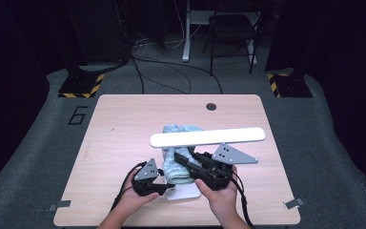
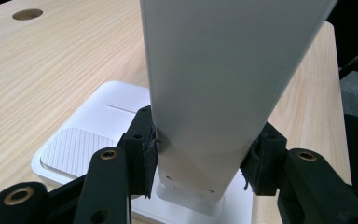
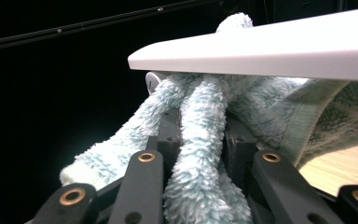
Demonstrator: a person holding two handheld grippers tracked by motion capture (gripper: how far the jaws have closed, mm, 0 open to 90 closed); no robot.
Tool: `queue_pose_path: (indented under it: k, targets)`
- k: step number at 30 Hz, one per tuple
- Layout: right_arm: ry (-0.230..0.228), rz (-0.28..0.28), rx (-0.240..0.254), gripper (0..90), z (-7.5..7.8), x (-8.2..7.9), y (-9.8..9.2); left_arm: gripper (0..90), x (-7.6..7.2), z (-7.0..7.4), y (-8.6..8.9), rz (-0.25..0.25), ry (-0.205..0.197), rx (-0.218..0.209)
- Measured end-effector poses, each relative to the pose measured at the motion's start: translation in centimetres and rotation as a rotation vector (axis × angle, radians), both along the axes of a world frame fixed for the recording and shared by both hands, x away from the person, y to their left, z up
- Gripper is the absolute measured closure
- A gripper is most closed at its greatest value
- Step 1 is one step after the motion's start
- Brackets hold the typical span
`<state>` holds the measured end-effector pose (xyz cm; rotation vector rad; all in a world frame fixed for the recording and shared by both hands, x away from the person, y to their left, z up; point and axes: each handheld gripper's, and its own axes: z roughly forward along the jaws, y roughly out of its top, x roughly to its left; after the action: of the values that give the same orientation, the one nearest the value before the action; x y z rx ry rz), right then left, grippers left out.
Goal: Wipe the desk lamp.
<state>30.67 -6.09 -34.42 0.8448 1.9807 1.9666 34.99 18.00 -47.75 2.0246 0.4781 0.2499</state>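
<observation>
Two claws were engaged on the pale wooden bench (image 1: 124,124): the white lamp's flat upright stem (image 2: 209,93) was clamped by the left claw (image 2: 200,161) above its base, while the fluffy light-blue towel (image 3: 200,154) was gripped by the right claw (image 3: 200,144) beneath the lamp's head.

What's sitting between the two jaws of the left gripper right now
The white lamp's upright arm. In the left gripper view the left gripper has a pad pressed on each side of it, just above the lamp base.
</observation>
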Motion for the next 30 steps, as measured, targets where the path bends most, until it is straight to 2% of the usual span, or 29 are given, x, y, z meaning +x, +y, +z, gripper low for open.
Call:
queue_pose_path:
  k: [5, 9, 11, 14, 16, 17, 21, 24, 28, 30]
  targets:
    - [-0.016, -0.01, 0.011, 72.7, -0.3, 0.0, -0.3, 52.0, 0.0, 0.3, 0.0, -0.001, -0.004, 0.019]
    - [-0.027, -0.027, 0.015, 72.8, -0.3, -0.3, -0.6, 47.7, -0.2, 1.6, 0.6, -0.012, -0.045, -0.038]
    - [-0.032, -0.028, 0.018, 72.9, -0.2, -0.4, -0.7, 45.0, -0.4, 2.6, 0.9, -0.013, -0.067, -0.086]
    - [-0.026, -0.032, 0.023, 73.1, -0.2, -0.6, -0.7, 44.7, -0.7, 4.0, 1.0, -0.028, -0.109, -0.117]
    - [-0.041, -0.031, 0.021, 73.2, -0.1, -0.6, -0.8, 49.0, -0.7, 4.5, 0.8, -0.012, -0.123, -0.092]
    - [-0.043, -0.035, 0.025, 73.2, -0.1, -0.7, -0.8, 51.7, -0.6, 4.6, 0.7, -0.015, -0.115, -0.087]
    - [-0.05, -0.048, 0.039, 73.8, 0.2, -1.0, -1.1, 52.8, -0.6, 4.4, 0.7, 0.001, -0.1, -0.113]
    - [-0.064, -0.062, 0.042, 74.1, 0.3, -1.2, -1.5, 53.0, -0.7, 4.4, 0.7, 0.008, -0.092, -0.102]
    - [-0.072, -0.086, 0.053, 74.2, 0.4, -1.5, -2.3, 53.1, -0.8, 4.3, 0.6, 0.028, -0.097, -0.112]
    - [-0.075, -0.101, 0.059, 74.2, 0.3, -1.6, -2.8, 53.2, -0.8, 4.4, 0.6, 0.029, -0.103, -0.097]
